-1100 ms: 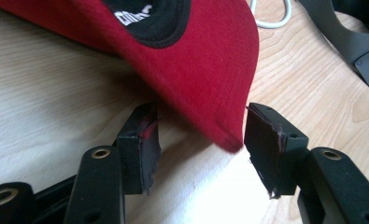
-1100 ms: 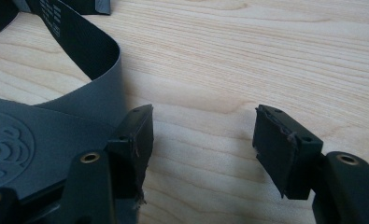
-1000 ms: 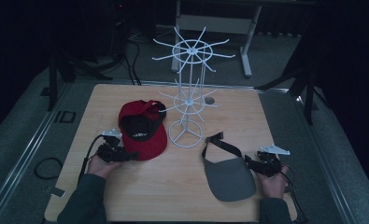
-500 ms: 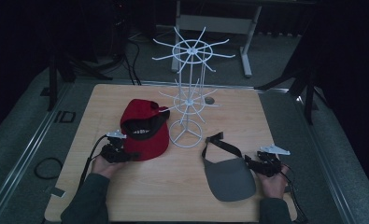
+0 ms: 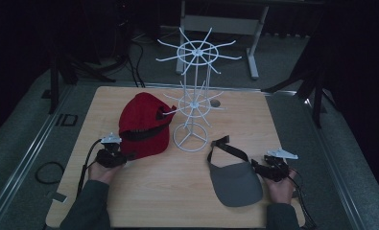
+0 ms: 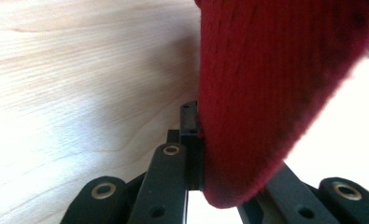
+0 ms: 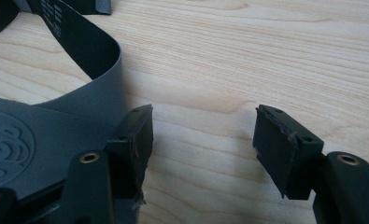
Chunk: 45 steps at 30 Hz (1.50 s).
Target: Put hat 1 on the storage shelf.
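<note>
Gripping the brim edge of the red cap [image 5: 144, 125] at centre left of the high view, left gripper [image 5: 111, 154] clamped tight. Showing, in the left gripper view, red fabric [image 6: 266, 93] pinched between the closed jaws, the crown bulging up across the upper right of that frame. Tilting the cap up off the wooden table [image 5: 144, 196], likely to bring its opening level with a prong of the white wire stand [image 5: 194, 96] standing at upper centre; one low prong already lying across the cap's front in the high view, touching or not being hard to tell.

Resting low at lower right of the high view, right gripper [image 5: 268, 168] just beside the grey visor [image 5: 235, 184]. Standing wide apart in the right gripper view, jaws holding nothing, one jaw overlapping the visor's brim [image 7: 28, 154] at lower left, bare wood between them. Curling away toward the upper left of that frame, the visor's strap [image 7: 95, 60]. Waiting there, probably, so the visor can be taken once the cap is hung.
</note>
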Each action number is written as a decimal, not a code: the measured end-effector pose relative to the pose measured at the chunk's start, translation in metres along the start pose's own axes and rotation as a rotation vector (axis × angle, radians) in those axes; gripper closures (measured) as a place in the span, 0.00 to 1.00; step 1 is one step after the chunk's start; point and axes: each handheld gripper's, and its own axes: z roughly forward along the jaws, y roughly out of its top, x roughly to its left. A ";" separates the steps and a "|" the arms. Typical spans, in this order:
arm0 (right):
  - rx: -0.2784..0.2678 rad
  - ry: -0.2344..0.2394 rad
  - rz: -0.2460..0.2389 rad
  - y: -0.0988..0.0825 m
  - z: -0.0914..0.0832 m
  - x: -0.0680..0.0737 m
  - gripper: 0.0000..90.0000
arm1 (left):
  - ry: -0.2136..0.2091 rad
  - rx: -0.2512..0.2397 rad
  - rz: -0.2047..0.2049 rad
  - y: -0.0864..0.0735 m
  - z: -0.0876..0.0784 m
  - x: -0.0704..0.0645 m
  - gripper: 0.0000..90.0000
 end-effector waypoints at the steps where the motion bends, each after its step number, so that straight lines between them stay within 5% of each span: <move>1: 0.000 0.000 0.000 0.000 0.000 0.000 0.42 | 0.004 -0.001 -0.001 0.000 0.000 0.000 0.96; 45: 0.000 0.001 0.001 0.000 0.000 0.000 0.42 | 0.115 -0.151 -0.031 0.029 -0.050 0.009 0.95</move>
